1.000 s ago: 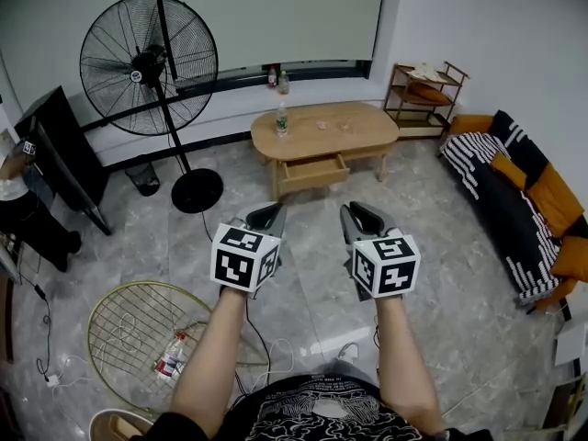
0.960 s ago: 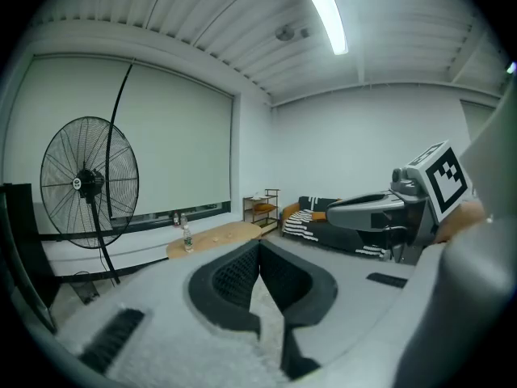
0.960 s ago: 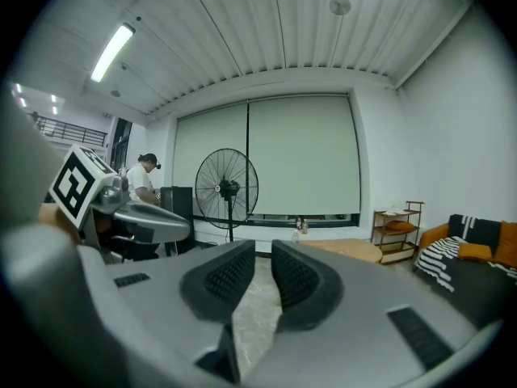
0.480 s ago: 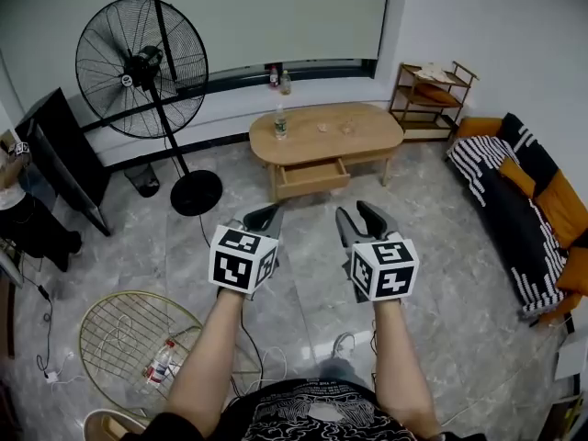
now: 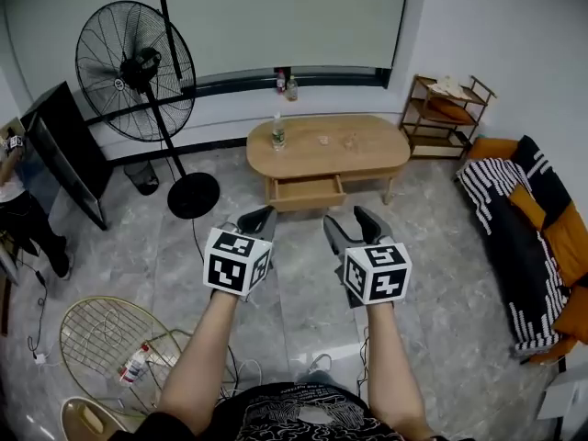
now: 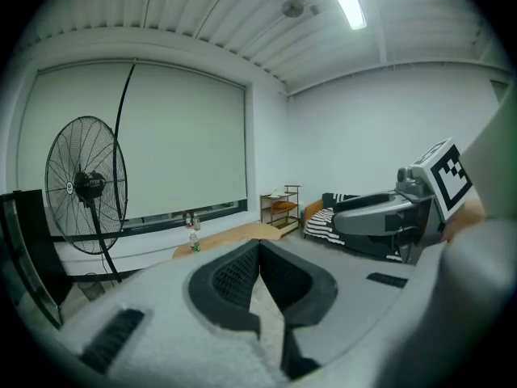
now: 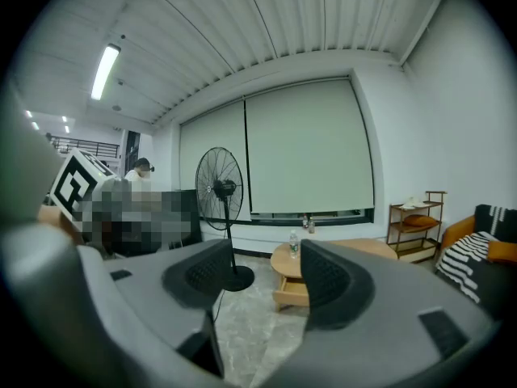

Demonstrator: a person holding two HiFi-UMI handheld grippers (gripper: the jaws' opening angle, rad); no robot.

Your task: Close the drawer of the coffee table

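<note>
Wooden surface [image 5: 328, 145] has its drawer [image 5: 306, 191] pulled out, inside hidden. Left tool [image 5: 262, 217] is pinched together, empty; right tool [image 5: 346, 220] has just been opening, nothing between its jaws.

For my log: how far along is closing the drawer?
Done: nothing; the light wooden drawer of the oval wooden coffee table stands pulled out. In hand: both grippers short of it, right gripper empty, jaws just opened wider, left gripper shut. Left: reach it, push it in.
</note>
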